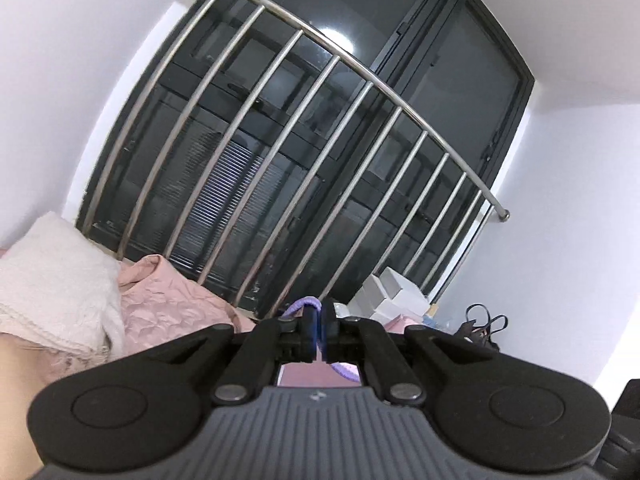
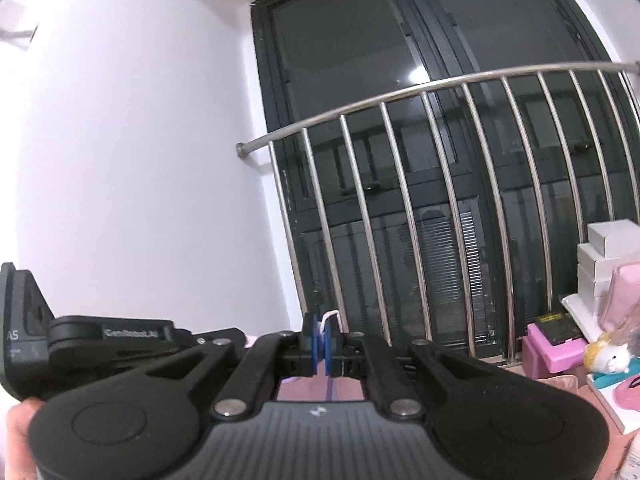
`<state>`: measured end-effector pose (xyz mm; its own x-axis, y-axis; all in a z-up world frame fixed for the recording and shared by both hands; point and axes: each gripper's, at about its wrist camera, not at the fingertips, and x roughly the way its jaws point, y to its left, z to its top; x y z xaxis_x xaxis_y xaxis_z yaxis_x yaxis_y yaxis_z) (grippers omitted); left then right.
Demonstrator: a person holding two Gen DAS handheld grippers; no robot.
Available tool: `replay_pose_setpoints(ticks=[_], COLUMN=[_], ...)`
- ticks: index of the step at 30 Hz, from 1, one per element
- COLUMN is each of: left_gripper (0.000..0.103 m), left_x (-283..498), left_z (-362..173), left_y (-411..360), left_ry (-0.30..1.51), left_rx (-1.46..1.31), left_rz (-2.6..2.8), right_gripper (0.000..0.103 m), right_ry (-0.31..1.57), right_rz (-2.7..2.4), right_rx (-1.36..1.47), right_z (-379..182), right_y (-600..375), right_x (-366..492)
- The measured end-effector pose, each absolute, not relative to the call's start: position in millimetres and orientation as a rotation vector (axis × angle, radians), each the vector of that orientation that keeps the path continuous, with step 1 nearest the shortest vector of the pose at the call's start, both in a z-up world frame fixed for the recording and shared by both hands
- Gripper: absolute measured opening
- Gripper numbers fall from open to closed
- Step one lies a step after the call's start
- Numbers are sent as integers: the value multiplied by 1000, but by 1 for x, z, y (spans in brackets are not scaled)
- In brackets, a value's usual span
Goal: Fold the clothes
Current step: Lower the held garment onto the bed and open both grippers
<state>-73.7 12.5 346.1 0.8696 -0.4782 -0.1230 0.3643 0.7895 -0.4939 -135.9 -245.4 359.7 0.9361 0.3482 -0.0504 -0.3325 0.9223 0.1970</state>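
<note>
My left gripper (image 1: 318,334) is shut on a purple garment (image 1: 306,305); a purple edge pokes out above the fingers and more purple cloth (image 1: 346,372) hangs below them. My right gripper (image 2: 321,344) is shut on the same purple garment (image 2: 330,386), with a white drawstring (image 2: 330,316) looping out above the fingertips. Both grippers are raised and point at the dark window. The rest of the garment hangs below and is hidden by the gripper bodies. The left gripper's body (image 2: 92,336) shows at the left of the right wrist view.
A steel railing (image 1: 360,80) runs across the dark window (image 2: 400,80). A white towel (image 1: 52,280) and a pink quilted cloth (image 1: 172,304) lie at left. White boxes (image 2: 608,256), pink boxes (image 2: 552,348) and a plush toy (image 2: 612,354) are stacked at right. A black bag (image 1: 484,326) sits by the wall.
</note>
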Motion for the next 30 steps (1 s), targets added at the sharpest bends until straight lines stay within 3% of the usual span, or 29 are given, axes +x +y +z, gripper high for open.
replay_pose_setpoints(ticks=[7,12,13,16,17,18,19,21,27,29,30], left_gripper=[1,1,6,52,55,55,55,57,57,54,46], left_x=[-48,12,27,38,28,15,3,-31,-60,-52,-47], left_z=[305,232,212,168,157,147,136,114,63,57,56], left_y=[9,18,22,42,49,55,61,63,41,34,31], left_ry=[332,476,505,577,583,588,593,613,709,725,736], left_rx=[-450,-407,-401,-340,-308,-275,-242,-191,-192,-190,-186], left_rz=[-417,-298,-272,-130,-134,-149,-164,-246,-366,-376,-397], right_gripper=[3,4,8,18,19,32,52,62,59,42,13], right_ry=[218,388,427,579,593,588,578,566,639,638,650], right_rz=[294,208,169,36,41,86,146,268,523,485,463], right_rx=[163,149,142,73,51,33,31,52,-1,-81,-107], right_z=[322,260,244,183,167,154,141,112,33,20,17], right_y=[-231,-224,-220,-212,-211,-210,-209,-206,-164,-148,-142], right_x=[-106,-36,-18,18,13,0,-17,-55,-126,-129,-128])
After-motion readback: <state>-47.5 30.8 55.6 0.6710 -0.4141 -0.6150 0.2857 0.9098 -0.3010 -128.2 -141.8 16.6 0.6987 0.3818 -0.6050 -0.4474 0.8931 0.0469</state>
